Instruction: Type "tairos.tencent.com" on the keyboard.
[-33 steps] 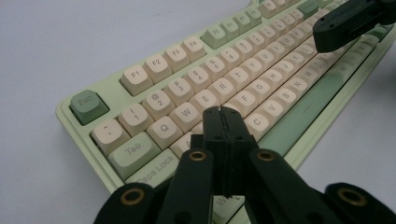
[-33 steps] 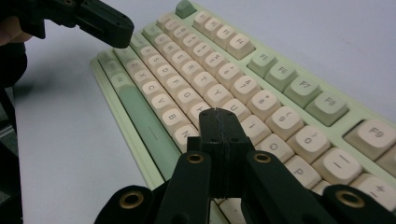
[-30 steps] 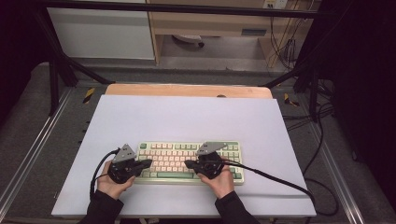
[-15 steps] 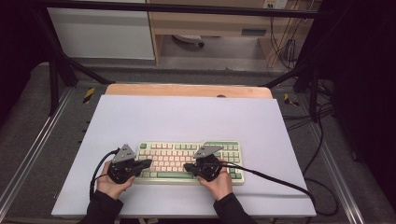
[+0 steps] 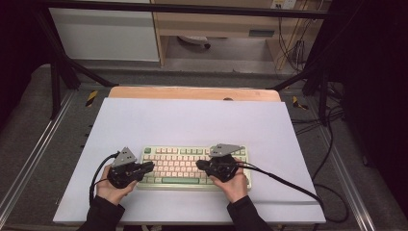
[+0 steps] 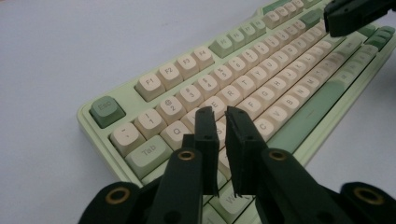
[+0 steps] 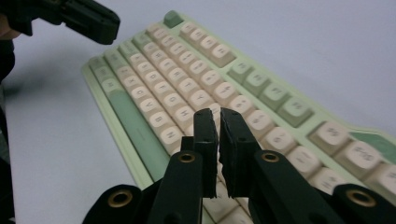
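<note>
Here, a pale green mechanical keyboard with cream and sage keycaps [image 5: 192,166] is lying flat on the white rectangular tabletop [image 5: 192,120], near its front edge and roughly midway between the left and right edges, its long side running parallel to that front edge; the far half of the tabletop is lying bare, with a strip of light wooden board [image 5: 192,93] showing along the far edge. The left gripper [image 5: 150,166], black with a grey three-cornered plate on top, is hovering over the left end of the keyboard, held in the person's left hand [image 5: 113,187]; in the left gripper view its jaws have just been opening to a thin slit above the letter keys just right of the Tab key [image 6: 148,150], and nothing is sitting between them. The right gripper [image 5: 199,164] is pointing leftward over the right half of the keys, carried by the right hand [image 5: 233,183]; its jaws too have just been parting slightly, with only a narrow gap and nothing clamped. Whether either set of tips is actually touching a keycap is hard to say, since the jaws are covering the keys below them; the two grippers are facing each other across the middle of the keyboard, well apart.
</note>
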Available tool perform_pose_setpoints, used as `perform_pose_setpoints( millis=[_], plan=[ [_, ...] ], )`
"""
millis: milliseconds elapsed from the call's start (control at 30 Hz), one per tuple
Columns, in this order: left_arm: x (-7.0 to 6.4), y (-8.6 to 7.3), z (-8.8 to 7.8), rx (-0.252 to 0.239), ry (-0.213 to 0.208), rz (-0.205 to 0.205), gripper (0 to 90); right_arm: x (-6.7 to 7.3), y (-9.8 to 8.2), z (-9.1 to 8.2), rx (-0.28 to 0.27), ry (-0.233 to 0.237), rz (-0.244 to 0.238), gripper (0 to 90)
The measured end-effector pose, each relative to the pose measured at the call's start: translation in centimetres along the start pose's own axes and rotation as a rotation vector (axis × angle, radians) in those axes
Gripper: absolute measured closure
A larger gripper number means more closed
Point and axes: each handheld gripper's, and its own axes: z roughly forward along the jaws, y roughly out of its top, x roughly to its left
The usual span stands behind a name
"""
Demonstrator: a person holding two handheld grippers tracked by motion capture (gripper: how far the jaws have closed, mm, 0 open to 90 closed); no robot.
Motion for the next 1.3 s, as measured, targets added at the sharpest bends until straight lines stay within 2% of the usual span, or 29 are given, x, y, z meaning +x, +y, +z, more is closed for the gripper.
perform_pose_setpoints(
  millis=[167,233,300,400,467,533,633,700,833,900,1133,1167,1300],
  plan=[
    [0.4,0.0,-0.1,0.000,0.018,0.001,69.4,-1.5,-0.4,-1.7,-0.017,-0.045,0.033,70.8],
    [0.6,0.0,-0.2,0.015,0.018,0.007,62.3,-2.1,-0.6,-2.5,-0.027,-0.067,0.040,60.9],
    [0.8,0.0,-0.3,0.008,0.028,0.009,57.4,-2.7,-0.9,-3.1,-0.030,-0.091,0.045,51.4],
    [1.1,-0.1,-0.5,0.011,0.031,0.013,45.1,-3.7,-1.3,-4.2,-0.026,-0.131,0.046,37.0],
    [1.3,-0.2,-0.7,0.005,0.041,0.014,39.0,-4.4,-1.6,-4.9,-0.030,-0.143,0.069,30.2],
    [1.5,-0.4,-0.8,0.007,0.031,0.011,32.5,-5.0,-2.0,-5.5,-0.035,-0.160,0.087,22.2],
    [1.7,-0.9,-1.1,0.020,0.029,0.017,24.8,-5.8,-2.7,-6.5,-0.026,-0.174,0.095,13.8],
    [1.9,-1.2,-1.3,0.021,0.035,0.010,19.9,-6.3,-3.2,-7.0,-0.021,-0.163,0.108,10.8],
    [2.3,-2.0,-1.8,0.029,0.050,0.003,10.8,-6.9,-4.4,-8.0,-0.022,-0.172,0.114,6.6],
    [2.6,-2.4,-2.0,0.035,0.052,-0.009,8.2,-7.1,-5.0,-8.4,-0.018,-0.172,0.133,4.6],
    [3.3,-3.6,-2.5,0.048,0.065,-0.022,6.0,-7.9,-7.0,-10.0,-0.016,-0.182,0.186,0.6],
    [3.4,-3.8,-2.6,0.049,0.066,-0.026,6.0,-8.1,-7.3,-10.2,-0.019,-0.179,0.173,0.6],
    [3.5,-4.4,-2.8,0.050,0.068,-0.023,5.8,-8.3,-8.6,-10.6,-0.006,-0.175,0.171,0.4]
  ],
)
